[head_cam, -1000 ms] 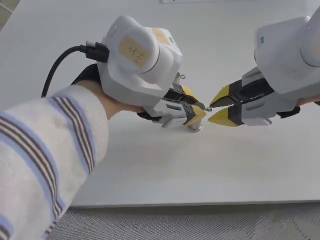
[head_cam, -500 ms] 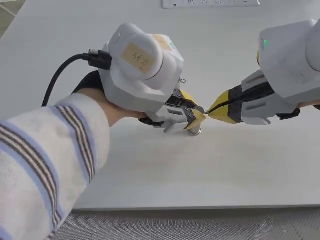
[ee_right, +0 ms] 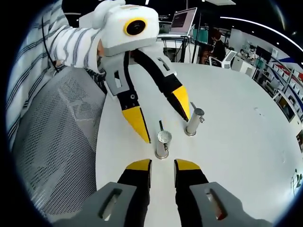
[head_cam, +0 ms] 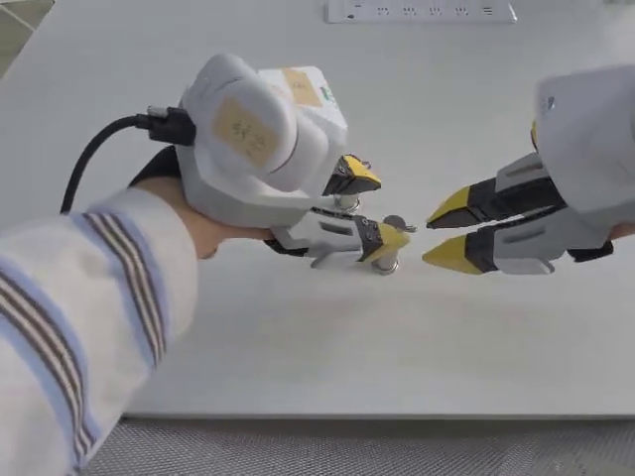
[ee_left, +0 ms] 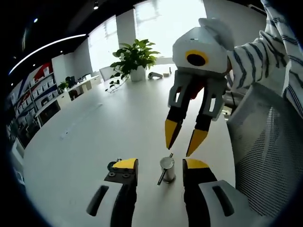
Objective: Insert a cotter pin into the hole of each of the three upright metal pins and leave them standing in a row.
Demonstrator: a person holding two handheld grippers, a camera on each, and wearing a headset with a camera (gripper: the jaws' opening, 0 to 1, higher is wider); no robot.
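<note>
A short metal pin [head_cam: 387, 260] stands upright on the white table with a cotter pin [ee_right: 161, 126] through its top. My left gripper [head_cam: 387, 208] is open, with one jaw on each side of this pin [ee_left: 166, 169] and neither touching it. My right gripper [head_cam: 432, 239] faces it from the right, open and a little clear of the pin [ee_right: 163, 142]. A second upright pin [ee_right: 194, 120], carrying a looped cotter pin, stands just beyond. In the left gripper view the right gripper [ee_left: 180, 147] hangs above the pin. In the right gripper view the left gripper [ee_right: 164, 127] straddles it.
A white power strip [head_cam: 422, 10] lies at the table's far edge. The table's near edge [head_cam: 377, 412] borders a grey mesh surface [head_cam: 347, 446]. A striped sleeve [head_cam: 89, 327] and a black cable [head_cam: 99, 159] are at the left. Bare tabletop lies in front of the pins.
The right gripper, shut at the pin's top half a second ago, has opened and drawn back to the right. The left gripper has opened off the pin, which stays standing.
</note>
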